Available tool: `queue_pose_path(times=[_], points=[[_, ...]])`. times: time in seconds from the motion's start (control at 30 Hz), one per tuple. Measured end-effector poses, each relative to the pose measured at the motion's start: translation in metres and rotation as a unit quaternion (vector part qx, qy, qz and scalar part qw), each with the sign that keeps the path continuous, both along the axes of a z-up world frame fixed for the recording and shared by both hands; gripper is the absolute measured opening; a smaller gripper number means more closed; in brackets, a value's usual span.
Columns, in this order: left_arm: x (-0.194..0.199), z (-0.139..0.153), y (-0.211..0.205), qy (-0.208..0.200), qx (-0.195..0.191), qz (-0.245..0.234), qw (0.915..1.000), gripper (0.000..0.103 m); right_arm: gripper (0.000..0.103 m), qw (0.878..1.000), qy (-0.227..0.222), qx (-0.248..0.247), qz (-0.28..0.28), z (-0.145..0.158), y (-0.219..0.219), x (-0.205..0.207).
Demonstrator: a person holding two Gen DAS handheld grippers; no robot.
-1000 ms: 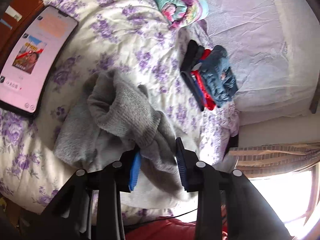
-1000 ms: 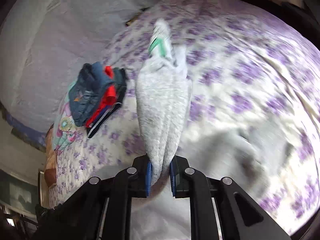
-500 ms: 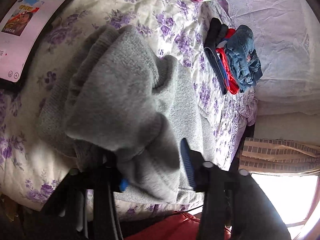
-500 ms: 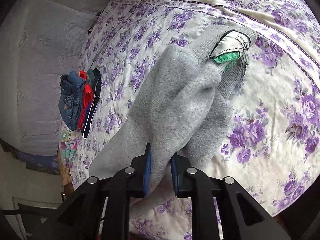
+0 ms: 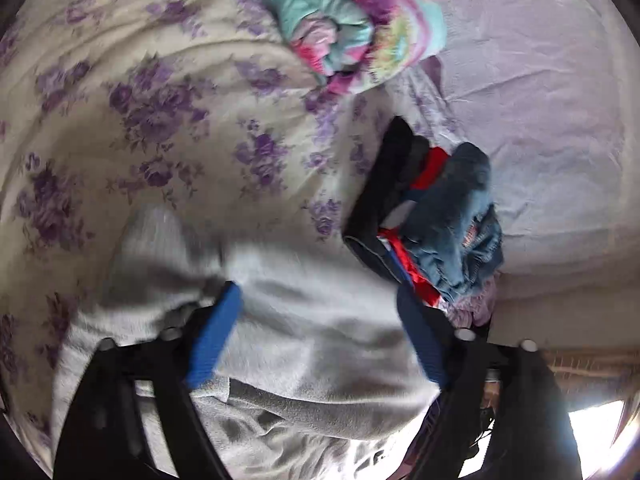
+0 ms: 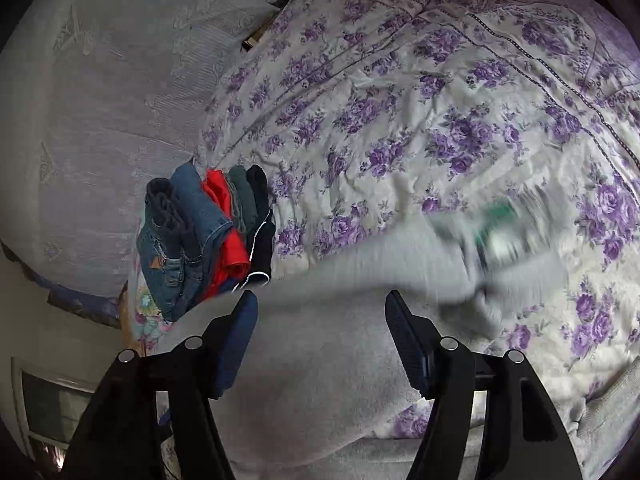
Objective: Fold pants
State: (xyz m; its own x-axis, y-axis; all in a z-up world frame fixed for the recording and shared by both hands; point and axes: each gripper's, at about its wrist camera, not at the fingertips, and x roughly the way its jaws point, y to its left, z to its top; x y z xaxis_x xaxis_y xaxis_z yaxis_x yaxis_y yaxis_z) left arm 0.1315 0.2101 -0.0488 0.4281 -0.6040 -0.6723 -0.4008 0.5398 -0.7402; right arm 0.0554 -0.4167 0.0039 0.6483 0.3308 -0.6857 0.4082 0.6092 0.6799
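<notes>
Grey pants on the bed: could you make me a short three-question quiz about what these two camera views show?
1. True or false: the grey pants lie on a flowered bedspread.
2. In the stack of folded clothes, what colour shows between the jeans and the dark pieces? A) yellow B) red C) white
3. Fill in: the pads of the left gripper and the right gripper stand ___ from the grey cloth.

Key
1. True.
2. B, red.
3. Apart; both sets of jaws are opening, with the pants lying between them.
</notes>
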Motion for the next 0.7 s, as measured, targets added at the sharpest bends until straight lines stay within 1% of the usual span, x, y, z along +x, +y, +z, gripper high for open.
queue_pose_path(times=[0.03,0.07,0.1,0.13,0.17,0.2,0.23,0.33,0.4,0.47,0.53,0.6,0.63,0.67,0.7], points=[[-0.004,-0.002,-0.006,0.000,-0.018,-0.012,0.9998,0.085,0.067,1.000,-0.021,0.012,0.013,0.003,0.007,-0.001],[-0.010,0.000,-0.010,-0.010,-0.025,-0.038,0.9989,0.085,0.069,0.999,-0.038,0.005,0.025,0.009,0.015,-0.006],[-0.019,0.003,-0.015,-0.019,-0.015,-0.063,0.9977,0.087,0.070,0.998,-0.044,-0.021,0.032,0.012,0.021,-0.014],[-0.032,0.006,-0.016,-0.025,0.008,-0.077,0.9967,0.090,0.073,0.997,-0.044,-0.055,0.034,0.014,0.025,-0.023],[-0.045,0.008,-0.016,-0.029,0.030,-0.084,0.9956,0.091,0.073,0.995,-0.041,-0.082,0.034,0.012,0.027,-0.031],[-0.055,0.006,-0.013,-0.031,0.036,-0.088,0.9949,0.091,0.073,0.994,-0.032,-0.099,0.031,0.006,0.024,-0.040],[-0.067,0.002,-0.008,-0.029,0.034,-0.089,0.9951,0.091,0.073,0.995,-0.019,-0.100,0.024,-0.004,0.018,-0.047],[-0.096,-0.013,0.013,-0.007,0.018,-0.059,0.9981,0.091,0.073,0.998,0.024,-0.047,-0.027,-0.040,-0.013,-0.065],[-0.112,-0.021,0.024,-0.008,-0.002,-0.039,0.9992,0.091,0.073,0.998,0.025,-0.014,-0.056,-0.055,-0.026,-0.070],[-0.122,-0.024,0.024,-0.007,0.008,-0.031,0.9995,0.091,0.073,0.998,0.020,0.008,-0.062,-0.064,-0.030,-0.064],[-0.123,-0.023,0.019,-0.011,0.016,-0.036,0.9991,0.091,0.073,0.998,0.022,0.021,-0.063,-0.074,-0.029,-0.049],[-0.120,-0.024,0.010,-0.006,0.040,-0.052,0.9978,0.091,0.073,0.997,0.030,0.027,-0.060,-0.087,-0.025,-0.031],[-0.117,-0.026,0.004,-0.003,0.057,-0.065,0.9963,0.092,0.070,0.997,0.038,0.029,-0.052,-0.095,-0.022,-0.022],[-0.115,-0.026,0.002,0.000,0.073,-0.074,0.9946,0.092,0.042,0.998,0.042,0.017,-0.054,-0.096,-0.020,-0.018],[-0.113,-0.029,0.000,0.006,0.085,-0.078,0.9933,0.092,0.025,0.998,0.039,0.000,-0.054,-0.091,-0.019,-0.017]])
